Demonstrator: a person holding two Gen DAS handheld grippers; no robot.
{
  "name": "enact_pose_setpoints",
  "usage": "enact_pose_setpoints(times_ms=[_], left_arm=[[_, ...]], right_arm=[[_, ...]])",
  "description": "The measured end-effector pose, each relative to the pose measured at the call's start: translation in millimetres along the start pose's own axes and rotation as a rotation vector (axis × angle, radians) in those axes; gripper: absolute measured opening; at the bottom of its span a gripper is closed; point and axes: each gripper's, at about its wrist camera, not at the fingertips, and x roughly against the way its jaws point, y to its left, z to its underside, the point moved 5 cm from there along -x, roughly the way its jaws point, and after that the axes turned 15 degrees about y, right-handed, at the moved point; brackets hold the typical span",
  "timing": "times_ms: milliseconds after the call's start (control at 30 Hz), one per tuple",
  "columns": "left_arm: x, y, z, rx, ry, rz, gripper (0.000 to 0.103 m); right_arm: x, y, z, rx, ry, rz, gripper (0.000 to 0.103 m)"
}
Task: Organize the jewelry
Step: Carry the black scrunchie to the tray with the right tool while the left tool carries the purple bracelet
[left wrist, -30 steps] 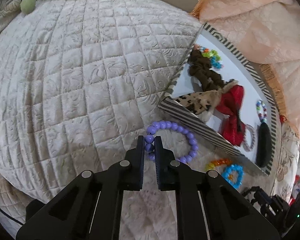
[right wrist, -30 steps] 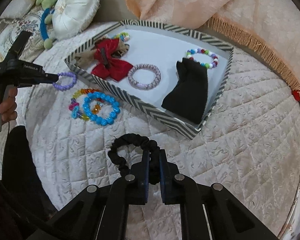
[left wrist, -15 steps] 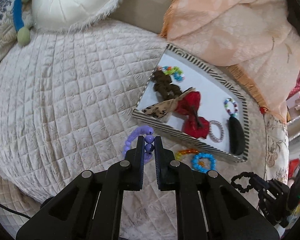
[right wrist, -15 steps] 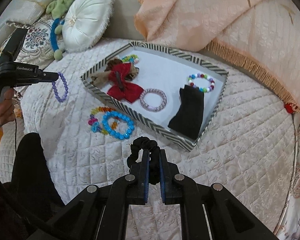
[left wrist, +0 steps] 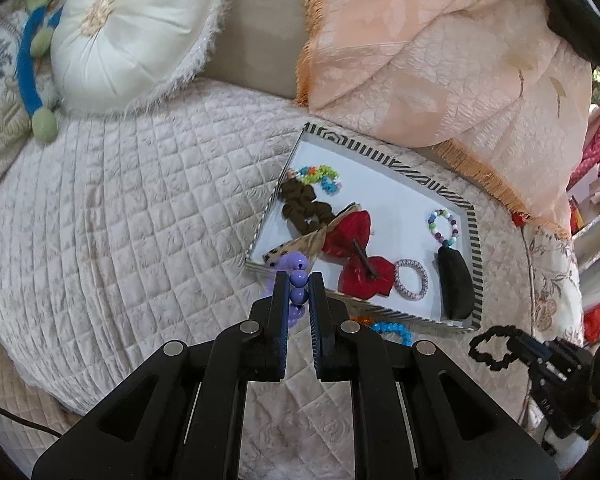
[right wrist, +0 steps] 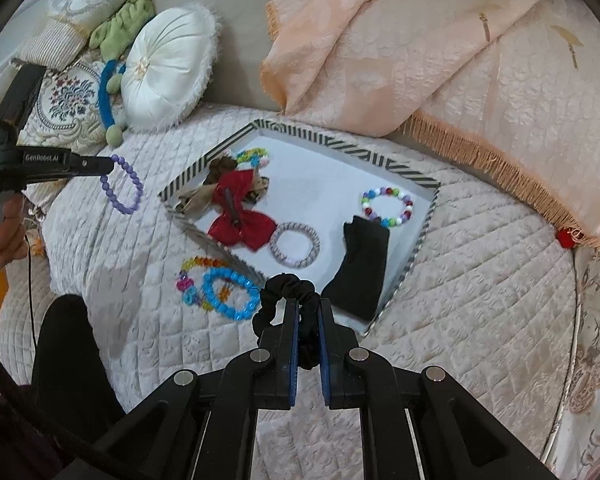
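Note:
My left gripper (left wrist: 299,280) is shut on a purple bead bracelet (left wrist: 299,276), which hangs in the air left of the striped tray (left wrist: 476,240); from the right wrist view that bracelet (right wrist: 126,184) dangles from the left gripper (right wrist: 110,165). My right gripper (right wrist: 308,312) is shut on a black scrunchie (right wrist: 288,286), lifted above the quilt at the tray's near edge (right wrist: 424,228). In the tray lie a red bow (right wrist: 242,216), a silver hair tie (right wrist: 295,245), a multicolour bead bracelet (right wrist: 387,206), a black cloth piece (right wrist: 360,272) and a brown scrunchie (left wrist: 304,206).
A blue bead bracelet (right wrist: 230,294) and a rainbow bead bracelet (right wrist: 196,270) lie on the quilt left of the tray. A round white cushion (right wrist: 166,68) and a peach fringed throw (right wrist: 420,48) lie behind. A person's hand (right wrist: 4,232) and dark-clad leg (right wrist: 64,356) are at left.
Both grippers have risen off the quilt with their loads. The purple bracelet now hangs free, the black scrunchie is lifted, and the tray looks smaller and farther.

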Motion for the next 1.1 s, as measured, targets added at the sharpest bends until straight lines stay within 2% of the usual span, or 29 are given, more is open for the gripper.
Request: enact_pose_setpoints(times_ms=[500,1100], left_arm=[[-8,-46,-27,-0.108,-0.026,-0.085,0.008],[-28,-87,-72,-0.147,-0.03,-0.125,0.008]], right_arm=[[-3,-23,-34,-0.057,-0.03,-0.02,0.008],[-34,-52,-73,-0.12,-0.017,-0.038,0.008]])
